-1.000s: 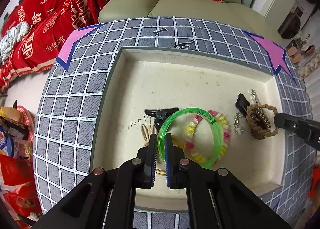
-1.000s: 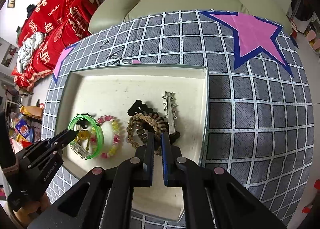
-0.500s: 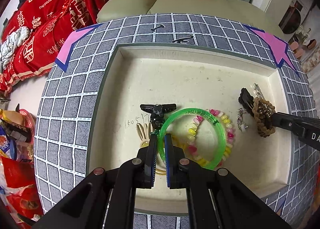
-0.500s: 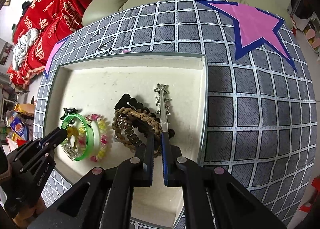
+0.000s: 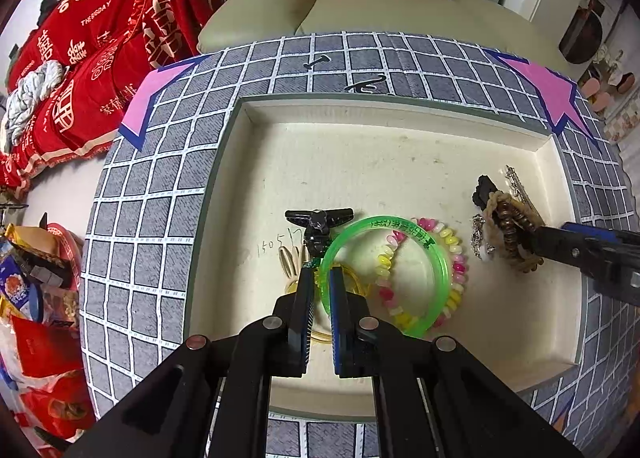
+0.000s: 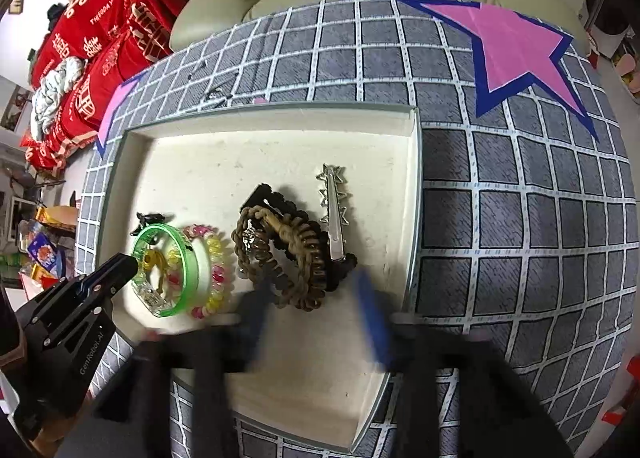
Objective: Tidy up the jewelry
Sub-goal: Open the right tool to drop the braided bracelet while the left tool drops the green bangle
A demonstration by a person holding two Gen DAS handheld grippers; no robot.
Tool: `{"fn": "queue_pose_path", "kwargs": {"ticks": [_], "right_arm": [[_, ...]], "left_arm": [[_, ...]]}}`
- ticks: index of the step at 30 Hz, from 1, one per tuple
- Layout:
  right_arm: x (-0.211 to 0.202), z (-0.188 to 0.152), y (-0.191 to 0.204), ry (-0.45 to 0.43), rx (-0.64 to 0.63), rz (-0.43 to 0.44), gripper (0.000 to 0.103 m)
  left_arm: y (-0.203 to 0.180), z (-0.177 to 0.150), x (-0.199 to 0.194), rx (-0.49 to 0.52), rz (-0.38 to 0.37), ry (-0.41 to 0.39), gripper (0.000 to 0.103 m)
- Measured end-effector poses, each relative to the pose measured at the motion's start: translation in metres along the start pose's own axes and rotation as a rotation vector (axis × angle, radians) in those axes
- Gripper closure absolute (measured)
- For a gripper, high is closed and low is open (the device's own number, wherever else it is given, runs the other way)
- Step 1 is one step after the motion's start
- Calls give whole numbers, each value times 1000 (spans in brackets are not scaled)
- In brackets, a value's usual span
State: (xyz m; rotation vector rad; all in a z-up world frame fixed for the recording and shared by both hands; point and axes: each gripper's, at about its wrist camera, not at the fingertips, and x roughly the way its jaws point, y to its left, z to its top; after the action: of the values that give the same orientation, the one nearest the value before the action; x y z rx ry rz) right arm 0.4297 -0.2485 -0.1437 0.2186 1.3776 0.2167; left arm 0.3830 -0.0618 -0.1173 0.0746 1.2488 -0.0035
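Tray (image 6: 414, 193) holds the silver hairpin (image 6: 334, 213), long axis running away from the opening right claw (image 6: 316, 310), nothing gripped; left claw (image 5: 320, 286) pinches the green bangle (image 5: 400, 330).

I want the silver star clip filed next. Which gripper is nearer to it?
Right. The right gripper, jaws opening, sits just below the silver star clip; the left gripper is across the tray on the green bangle.

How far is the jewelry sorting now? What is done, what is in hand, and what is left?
Done: bracelets and clips already lie in the tray. In hand: the left gripper is shut on the green bangle; the right gripper is opening over the brown bracelet, its pads off it. Left: two dark pins on the cloth beyond the tray.
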Motion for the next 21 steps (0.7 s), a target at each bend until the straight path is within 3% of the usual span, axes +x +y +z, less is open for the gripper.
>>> {"fn": "queue_pose_path", "kwargs": {"ticks": [21], "right_arm": [[-21,-8,12,-28,-17,13,42]], "left_arm": [[0,-6,-14,19,14,12,87]]}}
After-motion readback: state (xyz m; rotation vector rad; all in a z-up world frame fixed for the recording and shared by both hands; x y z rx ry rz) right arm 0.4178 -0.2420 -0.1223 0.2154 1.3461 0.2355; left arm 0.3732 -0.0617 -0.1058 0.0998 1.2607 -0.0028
